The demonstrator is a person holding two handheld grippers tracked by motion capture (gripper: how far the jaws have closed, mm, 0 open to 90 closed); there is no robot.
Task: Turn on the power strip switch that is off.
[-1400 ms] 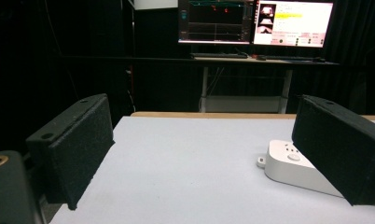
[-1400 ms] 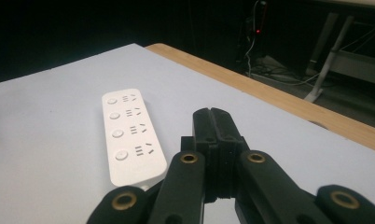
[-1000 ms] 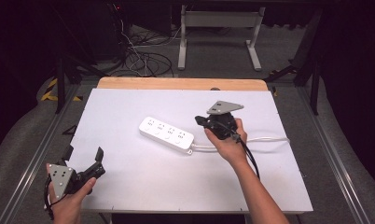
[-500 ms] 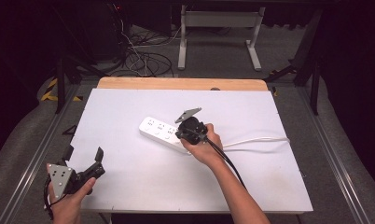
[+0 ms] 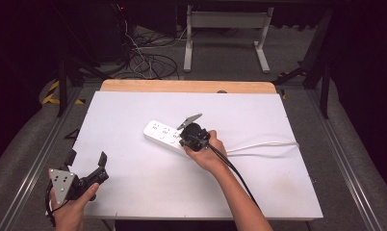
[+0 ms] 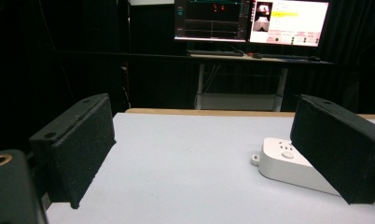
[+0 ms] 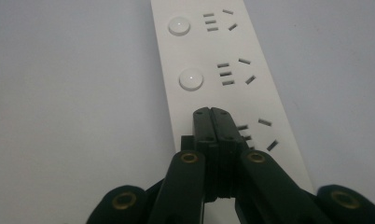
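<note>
While closed, right gripper [image 7: 211, 114] touches power strip [image 7: 213, 70].

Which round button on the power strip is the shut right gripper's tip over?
The right gripper covers the nearest one's spot on the power strip; two round buttons beyond show uncovered.

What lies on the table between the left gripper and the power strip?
Nothing: the high view shows bare white table between left gripper and power strip.

Your workspace: a dark room around a white table [image 5: 134, 192].
Beyond its wooden far edge [image 5: 187, 86] you see grey floor, tangled cables [image 5: 143, 60] upper left, a white desk frame [image 5: 225, 33] top centre, and lit monitors [image 6: 251, 21].
</note>
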